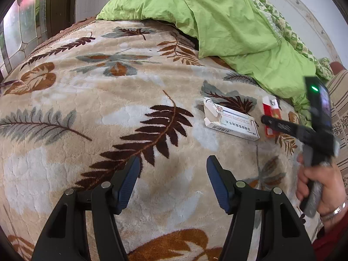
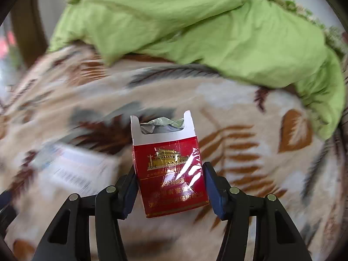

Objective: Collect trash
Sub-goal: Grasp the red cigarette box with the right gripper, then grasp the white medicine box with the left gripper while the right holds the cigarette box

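Note:
An open red cigarette pack [image 2: 169, 174] with crumpled foil in its mouth stands between the pads of my right gripper [image 2: 169, 167], which is shut on its two sides. The left wrist view shows that pack [image 1: 270, 108] low on the leaf-patterned blanket [image 1: 108, 108], with a finger of the right gripper [image 1: 274, 124] across it. A white medicine box [image 1: 232, 122] with an open flap lies just left of the pack and appears blurred in the right wrist view [image 2: 71, 169]. My left gripper [image 1: 173, 163] hovers open over bare blanket, nearer than the box, holding nothing.
A crumpled green quilt [image 1: 228, 21] is heaped at the far side of the bed and fills the top of the right wrist view [image 2: 195, 26]. A person's hand [image 1: 322, 187] grips the right tool's handle. A window [image 1: 19, 28] stands at the far left.

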The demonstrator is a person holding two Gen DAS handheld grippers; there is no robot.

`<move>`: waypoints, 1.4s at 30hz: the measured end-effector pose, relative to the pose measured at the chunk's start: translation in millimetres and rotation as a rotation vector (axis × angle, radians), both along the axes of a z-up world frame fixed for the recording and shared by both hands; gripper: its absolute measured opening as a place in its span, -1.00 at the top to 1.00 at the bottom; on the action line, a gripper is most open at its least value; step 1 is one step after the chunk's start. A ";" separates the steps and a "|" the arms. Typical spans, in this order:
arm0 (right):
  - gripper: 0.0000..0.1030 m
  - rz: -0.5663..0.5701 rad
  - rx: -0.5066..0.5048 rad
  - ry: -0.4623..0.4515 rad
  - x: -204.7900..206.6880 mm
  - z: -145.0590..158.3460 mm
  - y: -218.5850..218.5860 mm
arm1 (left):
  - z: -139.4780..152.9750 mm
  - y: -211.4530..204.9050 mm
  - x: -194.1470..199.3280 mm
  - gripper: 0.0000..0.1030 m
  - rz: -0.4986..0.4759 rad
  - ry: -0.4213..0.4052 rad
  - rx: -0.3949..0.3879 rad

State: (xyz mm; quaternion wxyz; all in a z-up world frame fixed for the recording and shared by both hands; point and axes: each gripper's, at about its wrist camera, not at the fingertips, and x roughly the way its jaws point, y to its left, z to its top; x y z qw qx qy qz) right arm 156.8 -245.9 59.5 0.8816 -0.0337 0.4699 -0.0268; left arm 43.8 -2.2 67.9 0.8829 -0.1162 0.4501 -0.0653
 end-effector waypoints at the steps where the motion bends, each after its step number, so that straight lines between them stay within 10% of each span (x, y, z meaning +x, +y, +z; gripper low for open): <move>1: -0.15 -0.024 -0.019 0.005 8.4 -3.8 3.1 | 1.1 2.2 -0.1 -0.22 0.003 -0.002 0.001; 7: -0.14 0.016 -0.037 0.007 13.9 -12.5 32.8 | 5.9 19.2 2.8 -0.22 0.044 -0.006 -0.027; 17: -0.13 0.247 0.408 0.155 -114.8 -2.9 93.8 | 18.8 53.7 -7.2 -0.22 0.141 -0.028 -0.096; 27: -0.13 -0.107 0.471 -0.162 -209.1 38.6 39.8 | -2.2 -16.3 4.8 -0.67 -0.032 0.019 -0.006; 35: -0.13 -0.142 0.474 -0.162 -214.0 23.2 38.0 | -21.9 -41.4 28.1 -0.66 0.007 0.052 0.166; 42: -0.13 -0.138 0.472 -0.176 -208.7 21.6 41.3 | -16.0 -35.3 27.9 0.28 -0.025 0.016 0.121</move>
